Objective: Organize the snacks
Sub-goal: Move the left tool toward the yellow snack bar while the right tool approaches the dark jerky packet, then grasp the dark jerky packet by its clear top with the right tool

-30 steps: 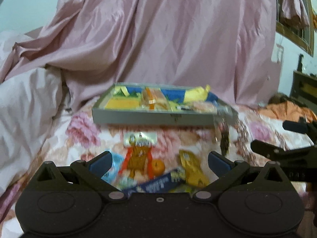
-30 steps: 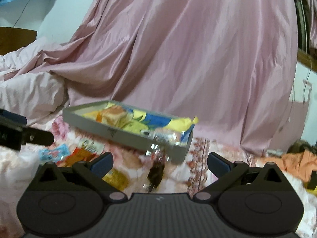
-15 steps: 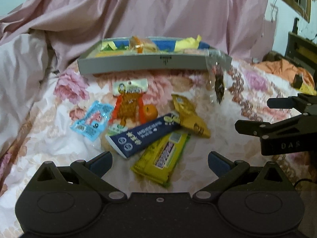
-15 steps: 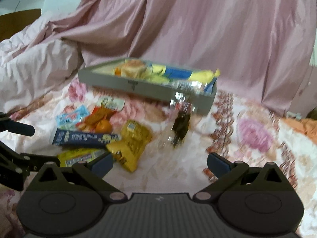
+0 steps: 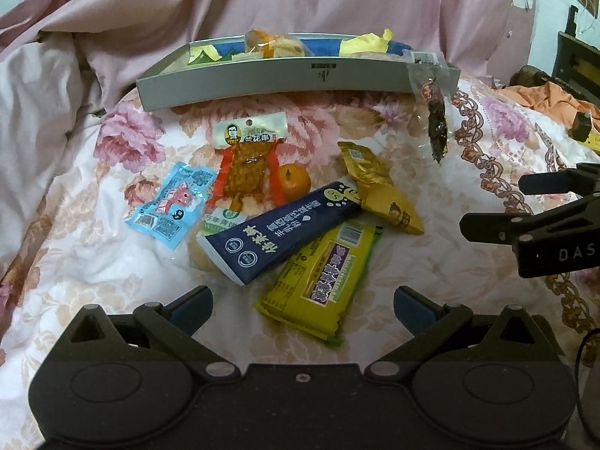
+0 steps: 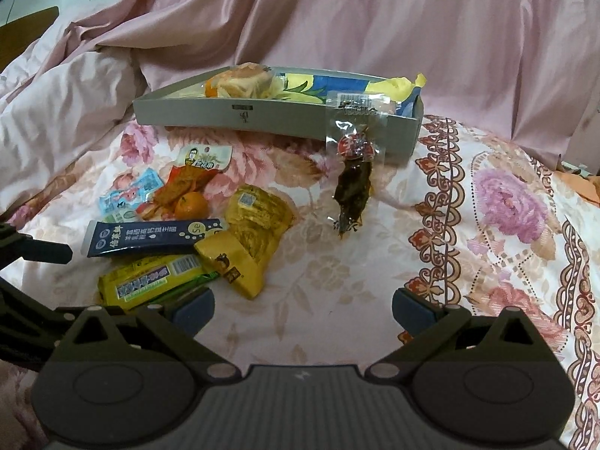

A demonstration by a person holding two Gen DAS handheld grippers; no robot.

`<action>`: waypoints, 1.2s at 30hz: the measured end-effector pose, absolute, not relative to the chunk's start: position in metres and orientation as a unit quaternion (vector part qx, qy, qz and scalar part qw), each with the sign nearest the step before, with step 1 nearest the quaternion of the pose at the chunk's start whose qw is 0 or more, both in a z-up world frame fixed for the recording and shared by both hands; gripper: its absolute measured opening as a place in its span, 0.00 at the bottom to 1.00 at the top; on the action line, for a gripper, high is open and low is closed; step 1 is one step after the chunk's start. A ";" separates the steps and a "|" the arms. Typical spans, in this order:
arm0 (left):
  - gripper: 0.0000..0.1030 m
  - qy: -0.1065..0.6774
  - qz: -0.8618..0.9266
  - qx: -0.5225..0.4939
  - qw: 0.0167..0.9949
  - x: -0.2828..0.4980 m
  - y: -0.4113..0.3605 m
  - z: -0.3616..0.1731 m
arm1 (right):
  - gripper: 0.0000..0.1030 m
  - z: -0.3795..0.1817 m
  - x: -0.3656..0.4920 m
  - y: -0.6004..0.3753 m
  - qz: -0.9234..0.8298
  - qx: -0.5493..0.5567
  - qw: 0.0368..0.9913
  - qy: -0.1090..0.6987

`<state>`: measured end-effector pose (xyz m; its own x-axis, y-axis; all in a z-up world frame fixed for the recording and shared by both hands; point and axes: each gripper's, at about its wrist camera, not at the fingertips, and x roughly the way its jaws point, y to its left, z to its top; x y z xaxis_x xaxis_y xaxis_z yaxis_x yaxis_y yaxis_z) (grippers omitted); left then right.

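A grey tray (image 5: pixel 285 82) (image 6: pixel 240 120) at the back of the flowered bedspread holds several snacks. In front of it lie loose snacks: a navy stick pack (image 5: pixel 277 236) (image 6: pixel 150 238), a yellow bar (image 5: pixel 322 281) (image 6: pixel 150 281), a gold pouch (image 5: pixel 378 187) (image 6: pixel 251 240), an orange (image 5: pixel 294 182) (image 6: pixel 191 204), a red-orange packet (image 5: pixel 247 157), a light blue packet (image 5: pixel 172 204). A clear packet with a dark snack (image 5: pixel 435 112) (image 6: pixel 354 172) leans over the tray's front right corner. My left gripper (image 5: pixel 302 309) hovers open just short of the yellow bar. My right gripper (image 6: pixel 302 309) is open over bare bedspread, right of the pile.
Pink draped cloth rises behind the tray, and white bedding (image 5: pixel 41 120) bunches at the left. Orange cloth (image 5: pixel 540 101) and dark furniture sit at the far right. My right gripper's fingers (image 5: pixel 525 221) show at the right edge of the left wrist view.
Both grippers have tilted down and moved closer over the bedspread, so the loose snack pile now fills the views. Both stay open and nothing was picked up.
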<state>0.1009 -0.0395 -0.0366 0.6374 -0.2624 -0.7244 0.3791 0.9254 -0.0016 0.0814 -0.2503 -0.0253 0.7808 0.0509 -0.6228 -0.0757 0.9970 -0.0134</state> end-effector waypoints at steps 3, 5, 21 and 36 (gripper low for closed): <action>0.99 0.389 -0.180 0.081 0.900 0.104 -0.042 -0.039 | 1.00 -0.026 0.085 -0.249 0.037 -0.021 0.943 0.330; 0.99 0.390 -0.183 0.084 0.899 0.106 -0.044 -0.041 | 1.00 -0.027 0.088 -0.248 0.038 -0.023 0.943 0.331; 0.99 0.403 -0.222 0.103 0.882 0.125 -0.057 -0.053 | 1.00 -0.028 0.114 -0.256 0.005 -0.039 0.960 0.276; 0.82 0.399 -0.228 0.097 0.883 0.126 -0.054 -0.055 | 0.93 -0.038 0.156 -0.265 0.010 -0.037 0.972 0.232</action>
<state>0.1258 -0.0540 -0.0548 0.5766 -0.3262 -0.7491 0.4805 0.8769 -0.0119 0.1564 -0.2651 -0.0377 0.8922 0.0028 -0.4516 -0.0367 0.9971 -0.0663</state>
